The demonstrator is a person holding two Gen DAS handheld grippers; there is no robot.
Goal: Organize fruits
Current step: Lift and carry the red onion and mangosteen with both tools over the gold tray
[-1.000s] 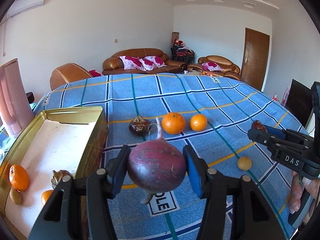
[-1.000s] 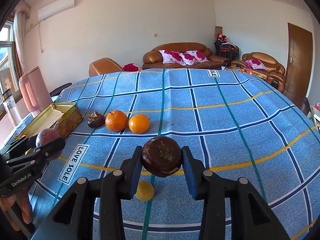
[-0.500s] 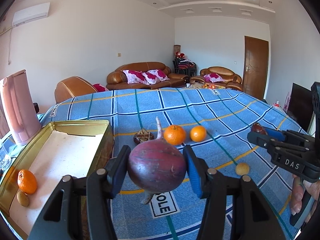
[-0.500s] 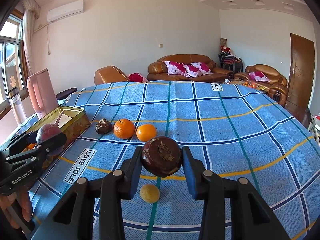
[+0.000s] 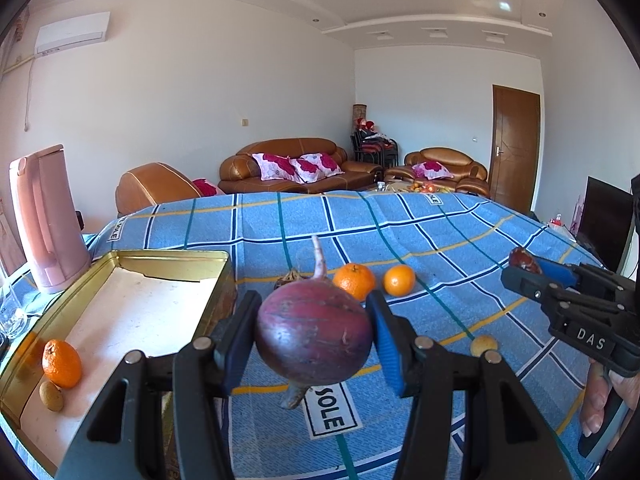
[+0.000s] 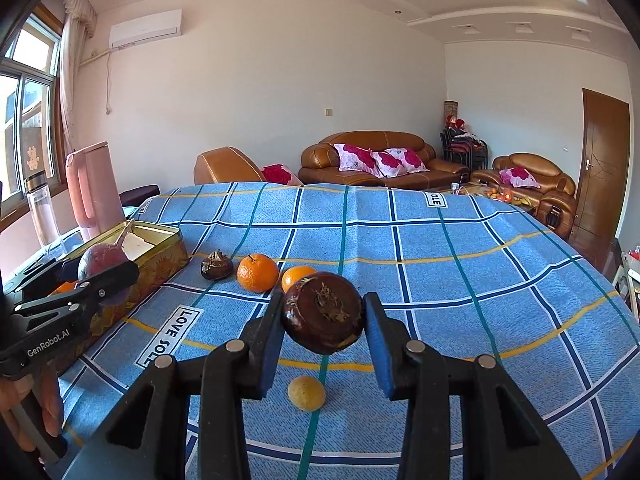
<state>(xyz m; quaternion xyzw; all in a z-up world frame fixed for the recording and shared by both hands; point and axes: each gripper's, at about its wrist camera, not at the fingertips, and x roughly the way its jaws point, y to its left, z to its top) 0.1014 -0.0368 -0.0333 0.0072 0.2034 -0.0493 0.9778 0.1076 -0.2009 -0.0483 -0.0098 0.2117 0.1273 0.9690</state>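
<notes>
My left gripper (image 5: 314, 340) is shut on a round purple-red radish (image 5: 314, 338) with a thin root, held above the cloth beside a gold tin tray (image 5: 168, 258). The tray holds an orange (image 5: 61, 363) and a small tan fruit (image 5: 51, 396). My right gripper (image 6: 323, 322) is shut on a dark brown water chestnut (image 6: 323, 318), held above a small yellow fruit (image 6: 306, 393). Two oranges (image 6: 258, 273) (image 6: 296, 275) and another brown water chestnut (image 6: 216, 266) lie on the blue checked tablecloth (image 6: 440, 280). The right gripper also shows in the left wrist view (image 5: 524, 266).
A pink kettle (image 5: 46, 220) stands behind the tray at the table's left edge, with a clear bottle (image 6: 40, 208) beside it. Brown leather sofas (image 6: 380, 160) stand beyond the table's far edge. A person's hand (image 5: 600, 396) holds the right gripper's handle.
Both grippers have lifted and tilted upward, each still holding its item. More of the ceiling shows now. The fruits on the cloth have not moved.
</notes>
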